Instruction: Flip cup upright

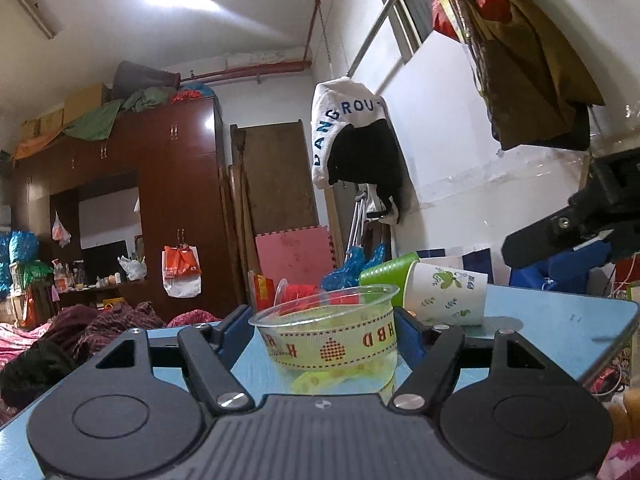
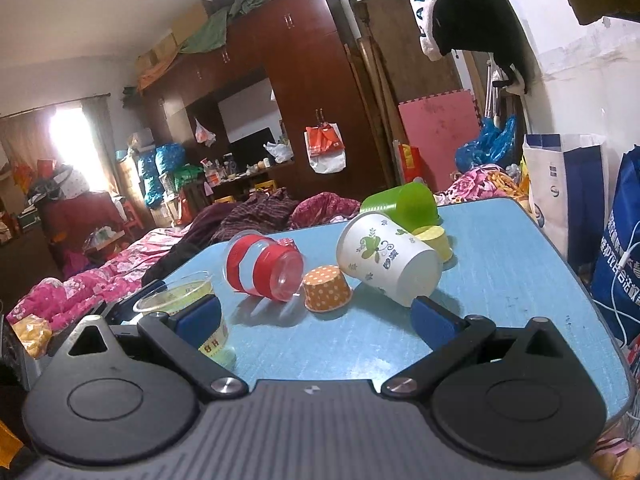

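Note:
A clear plastic cup with a yellow "HBD" ribbon band [image 1: 332, 336] stands upright on the blue table [image 1: 560, 320], between the blue pads of my left gripper [image 1: 326, 330], which is closed on its sides. The same cup shows at the lower left of the right wrist view [image 2: 184, 296]. My right gripper [image 2: 316, 316] is open and empty above the table, its fingers wide apart. Ahead of it lie a clear cup with red bands [image 2: 264, 268], a white paper cup with green leaves [image 2: 388, 260] and a green cup [image 2: 400, 202], all on their sides.
A small orange dotted paper cup [image 2: 326, 288] sits upside down near the middle. A small yellow cup [image 2: 434, 240] lies behind the white one. A bed with pink bedding [image 2: 120, 264] is left of the table. Bags [image 2: 560, 184] stand at the right edge.

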`<state>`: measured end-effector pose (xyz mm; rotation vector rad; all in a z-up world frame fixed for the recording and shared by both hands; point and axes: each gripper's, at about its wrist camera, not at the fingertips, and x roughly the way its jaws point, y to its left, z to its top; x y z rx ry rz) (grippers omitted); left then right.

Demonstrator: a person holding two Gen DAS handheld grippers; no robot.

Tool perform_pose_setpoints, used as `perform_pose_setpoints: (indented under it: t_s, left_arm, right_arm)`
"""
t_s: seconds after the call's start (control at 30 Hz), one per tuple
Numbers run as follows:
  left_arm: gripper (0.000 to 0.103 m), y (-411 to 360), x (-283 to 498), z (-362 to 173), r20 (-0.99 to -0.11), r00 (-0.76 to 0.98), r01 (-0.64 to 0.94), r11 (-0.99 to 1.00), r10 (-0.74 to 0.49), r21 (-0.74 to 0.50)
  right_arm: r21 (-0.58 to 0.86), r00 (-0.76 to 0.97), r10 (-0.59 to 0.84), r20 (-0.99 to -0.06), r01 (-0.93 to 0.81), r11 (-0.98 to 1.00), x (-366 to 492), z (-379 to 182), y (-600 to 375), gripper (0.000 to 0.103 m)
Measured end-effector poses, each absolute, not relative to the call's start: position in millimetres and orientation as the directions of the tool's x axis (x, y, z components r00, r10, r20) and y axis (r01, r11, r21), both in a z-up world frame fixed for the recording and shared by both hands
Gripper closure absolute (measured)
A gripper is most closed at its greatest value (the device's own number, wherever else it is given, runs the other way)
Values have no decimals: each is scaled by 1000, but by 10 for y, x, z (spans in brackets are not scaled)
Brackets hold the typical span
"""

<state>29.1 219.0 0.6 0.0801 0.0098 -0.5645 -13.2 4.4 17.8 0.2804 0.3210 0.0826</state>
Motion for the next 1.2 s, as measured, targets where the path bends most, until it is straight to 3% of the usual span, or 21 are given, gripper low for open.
perform_pose_setpoints:
  t_s: [0.27, 0.43, 0.53, 0.93, 1.2]
  left_arm:
    - [26, 2200, 273, -39, -53, 828, 561, 823, -559, 84]
    - [12, 2243, 250, -30, -46, 811, 585, 807, -583, 81]
    - [11, 2277, 248, -13, -49, 810, 587, 806, -585, 75]
    - [3, 2900, 126, 548, -29, 713, 693, 710, -700, -126]
    - [2, 3108, 303, 1017, -274, 734, 591, 783, -622, -195]
  right_arm:
    - [267, 941, 134, -311, -48, 962, -128, 161, 85, 1]
    - [269, 942, 136, -307, -51, 962, -146, 163, 79, 1]
    - [274, 943, 137, -304, -51, 960, -158, 170, 64, 1]
    - [266, 950, 104, -295, -23, 964, -236, 331, 164, 1]
    - [69, 959, 25, -283, -5, 998, -249, 703, 526, 1]
